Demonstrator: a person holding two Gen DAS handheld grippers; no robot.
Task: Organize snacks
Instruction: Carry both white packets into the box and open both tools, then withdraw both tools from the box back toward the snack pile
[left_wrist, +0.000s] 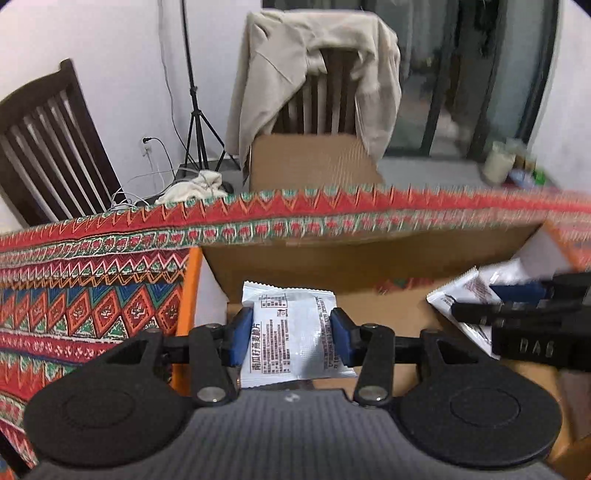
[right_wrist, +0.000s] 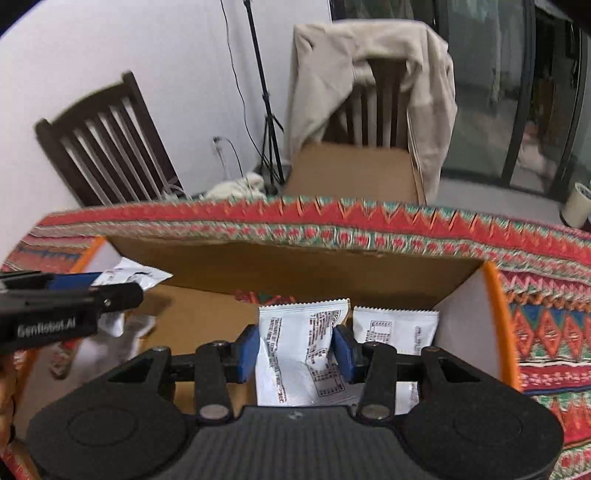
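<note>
Each gripper carries one white snack packet over the open cardboard box (left_wrist: 369, 254), and the coming move turns on where each packet hangs relative to that box's floor and side walls.

The left packet (left_wrist: 291, 332) sits between the blue pads of the left gripper (left_wrist: 291, 332), which are partly closed and press on its two long edges, so the jaws are clamped on it. Its long axis runs along the fingers, pointing away toward the box's far wall, and it hangs above the brown floor near the box's left, orange-edged wall (left_wrist: 190, 295).

The right packet (right_wrist: 299, 354) is pinched the same way in the right gripper (right_wrist: 297, 354), its pads pressing into the wrapper enough to crease it. It too points lengthwise toward the far wall, and it hangs near the box's right wall (right_wrist: 461, 314). Just beside it, between it and that wall, a further white packet (right_wrist: 395, 328) already lies in the box, lined up the same way.

So the left gripper is the nearer one to the box's left side and the right gripper to its right side; each shows at the edge of the other's view. More packets (left_wrist: 465, 295) lie loosely inside the box near the right gripper in the left wrist view. The box rests on a red patterned tablecloth (left_wrist: 85, 288). Judging by this, each packet needs only lowering and releasing, with the right one set down alongside its neighbour.
</note>
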